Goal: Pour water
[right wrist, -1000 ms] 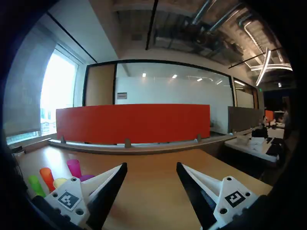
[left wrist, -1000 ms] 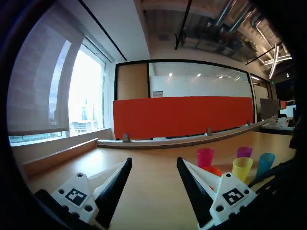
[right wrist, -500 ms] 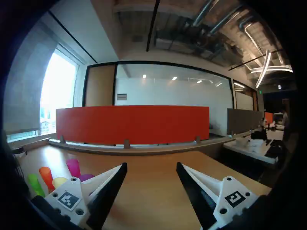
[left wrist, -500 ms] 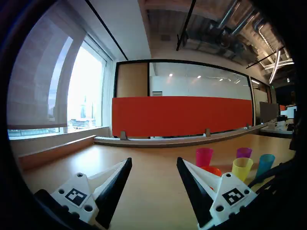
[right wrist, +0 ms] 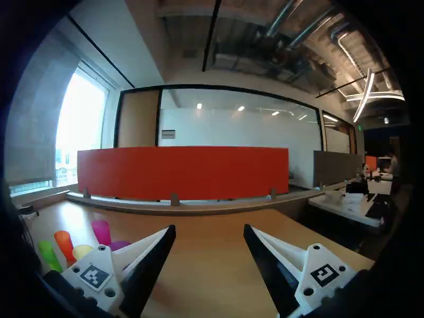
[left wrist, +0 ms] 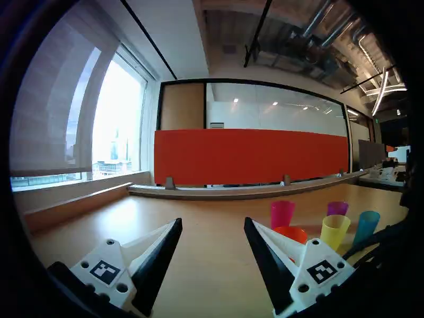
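Hovering over the table (left wrist: 212,275), the left gripper (left wrist: 212,219) holds its jaws spread above bare wood; at its 4 o'clock stand the pink cup (left wrist: 282,213) and purple cup (left wrist: 337,208) at the rear, with the orange cup (left wrist: 291,232), yellow cup (left wrist: 335,231) and blue cup (left wrist: 367,225) nearer, the orange one partly behind a finger. The right gripper (right wrist: 209,227) is likewise spread, cups grouped at its 8 o'clock, open tabletop running toward 12 o'clock up to the red screen (right wrist: 183,172), and the table's side edge at 4 o'clock.
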A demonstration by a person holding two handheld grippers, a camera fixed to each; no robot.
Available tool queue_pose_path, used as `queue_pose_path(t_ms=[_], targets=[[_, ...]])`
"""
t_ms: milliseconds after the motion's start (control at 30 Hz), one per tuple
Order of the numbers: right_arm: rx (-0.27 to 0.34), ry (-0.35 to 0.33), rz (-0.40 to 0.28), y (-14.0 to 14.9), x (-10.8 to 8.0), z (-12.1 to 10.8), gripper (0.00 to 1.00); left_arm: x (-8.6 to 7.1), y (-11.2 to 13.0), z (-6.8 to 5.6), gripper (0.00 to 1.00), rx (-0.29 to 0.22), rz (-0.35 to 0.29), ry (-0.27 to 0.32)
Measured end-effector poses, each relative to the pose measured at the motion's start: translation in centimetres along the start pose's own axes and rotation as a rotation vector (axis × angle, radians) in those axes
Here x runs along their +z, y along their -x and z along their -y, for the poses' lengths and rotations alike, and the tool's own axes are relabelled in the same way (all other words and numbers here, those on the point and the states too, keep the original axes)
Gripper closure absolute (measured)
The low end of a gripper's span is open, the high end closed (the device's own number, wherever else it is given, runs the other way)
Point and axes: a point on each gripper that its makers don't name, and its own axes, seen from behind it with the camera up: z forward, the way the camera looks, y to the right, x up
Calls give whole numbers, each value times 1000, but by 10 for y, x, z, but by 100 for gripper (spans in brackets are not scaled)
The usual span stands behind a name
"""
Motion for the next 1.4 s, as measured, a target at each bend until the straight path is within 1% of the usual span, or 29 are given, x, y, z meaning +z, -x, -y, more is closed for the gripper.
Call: queue_pose_path(t_ms=[267, 667, 967, 1167, 1400], targets=[[8, 1, -1, 0, -2, -3, 1, 3, 6, 1, 14, 1, 23, -4], [9, -4, -2, -1, -4, -4, 0, 4, 7, 1, 14, 1, 26, -3], [-12, 0, -18, -7, -10, -8, 0, 4, 7, 1, 14, 2, 29, -3], [-23, -4, -40, -11, -16, -8, 0, 4, 7, 1, 14, 2, 29, -3], [-35, -18, -60, -6, -16, -4, 1, 4, 7, 1, 14, 2, 29, -3]])
